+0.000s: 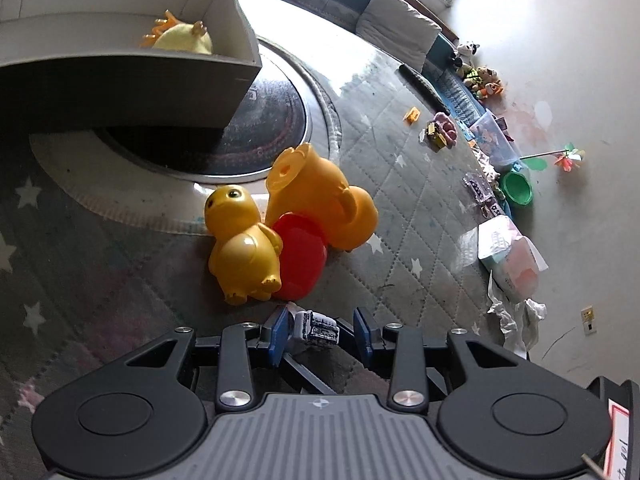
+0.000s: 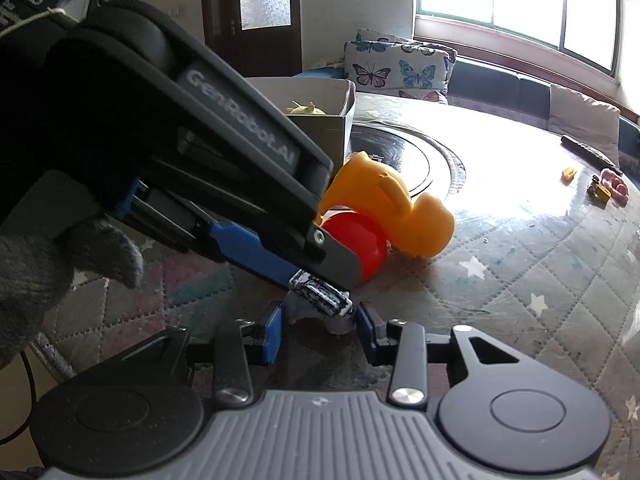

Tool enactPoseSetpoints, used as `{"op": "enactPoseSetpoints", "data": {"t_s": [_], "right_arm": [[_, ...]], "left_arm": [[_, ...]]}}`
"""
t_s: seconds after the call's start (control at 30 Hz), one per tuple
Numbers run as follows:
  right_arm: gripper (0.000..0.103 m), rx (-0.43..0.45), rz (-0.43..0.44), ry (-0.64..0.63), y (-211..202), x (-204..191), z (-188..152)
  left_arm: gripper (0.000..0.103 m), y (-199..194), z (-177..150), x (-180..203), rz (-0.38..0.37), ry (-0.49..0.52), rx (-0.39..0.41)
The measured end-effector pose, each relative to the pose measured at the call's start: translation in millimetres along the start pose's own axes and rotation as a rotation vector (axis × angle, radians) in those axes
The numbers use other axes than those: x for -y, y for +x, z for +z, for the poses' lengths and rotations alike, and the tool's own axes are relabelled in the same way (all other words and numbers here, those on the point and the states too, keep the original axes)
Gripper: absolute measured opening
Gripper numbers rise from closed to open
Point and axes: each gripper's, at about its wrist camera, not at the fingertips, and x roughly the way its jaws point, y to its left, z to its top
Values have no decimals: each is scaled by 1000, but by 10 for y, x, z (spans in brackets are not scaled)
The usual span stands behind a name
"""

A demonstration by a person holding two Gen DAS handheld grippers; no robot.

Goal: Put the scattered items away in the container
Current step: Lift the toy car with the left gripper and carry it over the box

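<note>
Looking along your left hand-held gripper (image 1: 321, 320), you have one small toy car (image 1: 318, 326), white with dark printed windows, lying on the worktop (image 1: 400, 208) between jaws that stand apart: it touches the left pad and is clear of the right one. Your right hand-held gripper (image 2: 322, 330) sits just beneath the car, clamped on a pale lump (image 2: 320, 320) too blurred to identify. Just beyond the car stand three plastic toys touching one another: one upright yellow chick (image 1: 240, 248), one red egg-shaped shell (image 1: 300, 256), and one orange toy (image 1: 320, 200) tipped on its side. One open grey box (image 1: 120, 60) sits behind them on the dark round turntable (image 1: 272, 128), with one yellow plush toy (image 1: 184, 40) inside. To the right of the toys the quilted cover lies open up to the worktop's curved edge, where small clutter gathers.
</note>
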Motion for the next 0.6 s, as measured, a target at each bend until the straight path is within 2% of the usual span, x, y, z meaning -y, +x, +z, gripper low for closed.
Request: {"op": "enactPoseSetpoints", "data": {"t_s": [0.2, 0.37, 0.6], "right_arm": [[37, -3, 1, -2, 10, 7, -1], [37, -3, -6, -7, 4, -6, 1], [37, 13, -20, -29, -90, -35, 13]], "left_arm": [[36, 20, 6, -45, -7, -20, -1], [27, 16, 6, -62, 3, -20, -2], [26, -51, -3, -11, -10, -8, 8]]}}
